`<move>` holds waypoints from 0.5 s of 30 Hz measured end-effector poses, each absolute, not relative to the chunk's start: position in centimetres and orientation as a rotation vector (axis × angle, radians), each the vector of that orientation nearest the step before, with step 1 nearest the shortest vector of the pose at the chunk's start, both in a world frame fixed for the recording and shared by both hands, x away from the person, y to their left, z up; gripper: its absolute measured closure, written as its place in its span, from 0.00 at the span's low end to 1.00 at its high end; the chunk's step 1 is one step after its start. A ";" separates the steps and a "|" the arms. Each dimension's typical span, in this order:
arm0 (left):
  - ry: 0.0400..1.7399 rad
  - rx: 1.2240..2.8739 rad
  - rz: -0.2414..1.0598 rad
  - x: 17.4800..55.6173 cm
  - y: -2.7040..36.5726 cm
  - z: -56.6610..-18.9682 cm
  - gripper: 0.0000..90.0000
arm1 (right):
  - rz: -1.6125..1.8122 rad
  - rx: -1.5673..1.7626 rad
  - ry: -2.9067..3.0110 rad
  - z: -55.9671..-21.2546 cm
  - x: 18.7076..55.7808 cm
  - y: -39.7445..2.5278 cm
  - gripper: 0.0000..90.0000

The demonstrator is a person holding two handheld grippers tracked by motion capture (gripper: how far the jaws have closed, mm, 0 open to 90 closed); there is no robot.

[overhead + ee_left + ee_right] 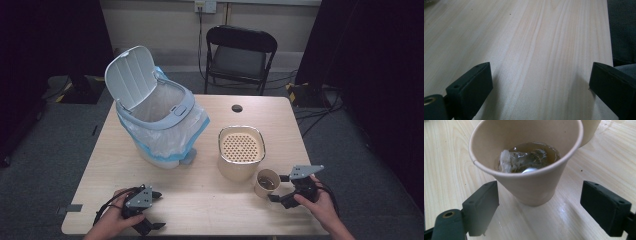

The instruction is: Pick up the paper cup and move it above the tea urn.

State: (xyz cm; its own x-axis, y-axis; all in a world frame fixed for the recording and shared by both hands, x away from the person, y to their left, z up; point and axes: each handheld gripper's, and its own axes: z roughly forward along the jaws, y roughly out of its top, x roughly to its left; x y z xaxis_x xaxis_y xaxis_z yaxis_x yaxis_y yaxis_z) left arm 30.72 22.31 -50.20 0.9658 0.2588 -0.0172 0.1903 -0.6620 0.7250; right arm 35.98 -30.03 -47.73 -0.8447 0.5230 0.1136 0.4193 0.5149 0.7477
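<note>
— What do the tools look like?
— Each gripper, left gripper (150,210) and right gripper (280,188), is black with blocky jaws, small screw holes near the tips, a grey three-cornered plate behind the jaws, and a trailing black cable.

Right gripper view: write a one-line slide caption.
Open right gripper framing a paper cup of tea with a soaked tea bag.

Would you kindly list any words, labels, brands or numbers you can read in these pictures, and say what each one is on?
None can be read: the paper cup, the beige strainer tub, the lidded bin with its bag, and the table all show plain surfaces, with no print or label visible.
</note>
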 end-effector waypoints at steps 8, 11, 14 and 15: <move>0.314 2.310 0.113 30.7 22.3 -50.2 0.05 | 1.244 0.801 2.642 -47.9 36.3 -29.3 0.18; 0.313 2.312 0.111 30.7 22.3 -50.2 0.05 | 1.242 0.788 2.643 -48.0 36.4 -28.9 0.19; 0.314 2.310 0.112 30.7 22.3 -50.2 0.05 | 1.251 0.785 2.642 -48.0 36.5 -28.6 0.19; 0.314 2.310 0.112 30.7 22.3 -50.2 0.05 | 1.248 0.781 2.639 -48.0 36.5 -28.5 0.19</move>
State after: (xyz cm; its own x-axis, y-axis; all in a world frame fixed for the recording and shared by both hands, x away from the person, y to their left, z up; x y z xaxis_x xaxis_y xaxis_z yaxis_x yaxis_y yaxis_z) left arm 30.72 22.30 -50.22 0.9655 0.2599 -0.0168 0.1905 -0.6608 0.7259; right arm 36.54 -28.51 -48.04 -0.8598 0.4992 0.1079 0.4001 0.5271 0.7498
